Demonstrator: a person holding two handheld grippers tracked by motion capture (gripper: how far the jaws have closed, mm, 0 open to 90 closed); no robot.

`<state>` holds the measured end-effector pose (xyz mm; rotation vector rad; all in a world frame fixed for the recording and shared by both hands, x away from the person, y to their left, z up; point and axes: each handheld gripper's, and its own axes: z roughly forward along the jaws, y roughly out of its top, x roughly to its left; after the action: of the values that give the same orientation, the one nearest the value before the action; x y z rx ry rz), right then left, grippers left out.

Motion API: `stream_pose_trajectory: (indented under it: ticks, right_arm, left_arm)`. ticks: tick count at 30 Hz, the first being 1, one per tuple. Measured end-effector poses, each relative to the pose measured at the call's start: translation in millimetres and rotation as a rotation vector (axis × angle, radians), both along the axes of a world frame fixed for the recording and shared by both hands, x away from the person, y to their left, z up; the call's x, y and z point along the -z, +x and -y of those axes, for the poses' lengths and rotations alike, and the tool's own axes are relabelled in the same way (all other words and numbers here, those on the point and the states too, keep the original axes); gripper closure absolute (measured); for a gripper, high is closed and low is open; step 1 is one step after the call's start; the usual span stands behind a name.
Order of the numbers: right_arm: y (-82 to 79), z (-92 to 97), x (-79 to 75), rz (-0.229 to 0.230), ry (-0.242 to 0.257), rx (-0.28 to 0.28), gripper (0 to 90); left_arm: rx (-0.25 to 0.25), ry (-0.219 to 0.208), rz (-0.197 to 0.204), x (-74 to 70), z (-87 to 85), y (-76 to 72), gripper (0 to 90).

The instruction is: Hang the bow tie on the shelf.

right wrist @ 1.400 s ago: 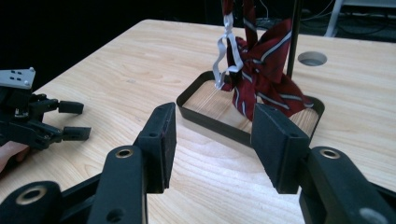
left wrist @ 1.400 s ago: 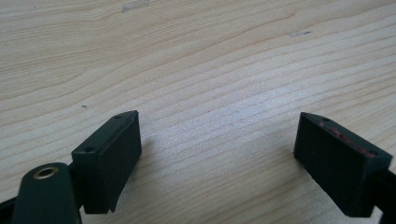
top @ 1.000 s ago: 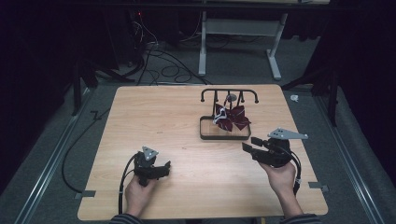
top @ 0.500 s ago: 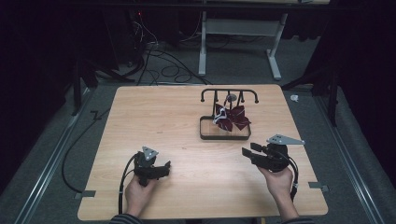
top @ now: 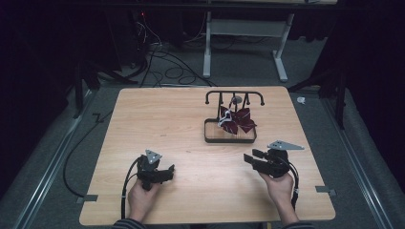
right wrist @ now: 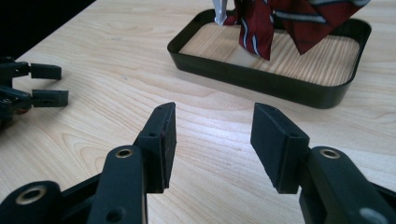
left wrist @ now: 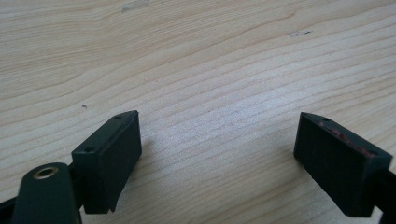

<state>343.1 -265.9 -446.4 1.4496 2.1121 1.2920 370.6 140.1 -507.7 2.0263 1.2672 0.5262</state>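
**Desk:** What is the subject here?

**Photographer:** A dark red bow tie with pale stripes (top: 237, 120) hanging from a black metal rack (top: 234, 94) over a shallow black tray with a wood-grain floor (top: 230, 140), ahead of the right gripper (top: 254, 157) and slightly to its left. From the right gripper view the fabric (right wrist: 299, 21) dangles just above the tray's near wall (right wrist: 261, 77), beyond the jaw tips.

**Desk:** And the grippers?

**Photographer:** Right gripper (right wrist: 212, 142) is parted wide and empty, low over the pale wooden tabletop (top: 157, 119), near the tray but apart from it. Left gripper (top: 165, 171) is well off to the right gripper's left, also spread wide (left wrist: 217, 156) with nothing between the jaws, only bare wood.

**Desk:** How would the step go well?

**Photographer:** My judgement: the right gripper should rise above the tray wall, approach level, and close on a hanging wing of the bow rather than the white strap (top: 223, 119), then lift clear of the rack's hooks. Snagging looks the main risk.
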Motion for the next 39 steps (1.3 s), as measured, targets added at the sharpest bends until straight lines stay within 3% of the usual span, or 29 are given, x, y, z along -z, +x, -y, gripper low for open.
stream_pose_trajectory:
  ticks: [19,26,37,39]
  right_arm:
    - [10.6,-11.4,28.1,-0.046,-0.061,-0.006,50.6]
    - [13.3,-22.0,35.3,-0.030,-0.161,-0.016,50.2]
    - [18.7,-31.7,54.2,-0.027,-0.233,0.003,46.6]
    - [18.1,-33.8,55.9,-0.003,-0.253,0.003,46.2]
  left_arm:
    - [0.000,0.000,0.000,0.0,0.0,0.0,15.4]
    - [0.000,0.000,0.000,0.0,0.0,0.0,15.3]
    - [-0.004,0.000,0.001,0.1,0.3,0.0,15.3]
    - [-0.004,0.000,0.001,0.1,0.4,0.0,15.2]
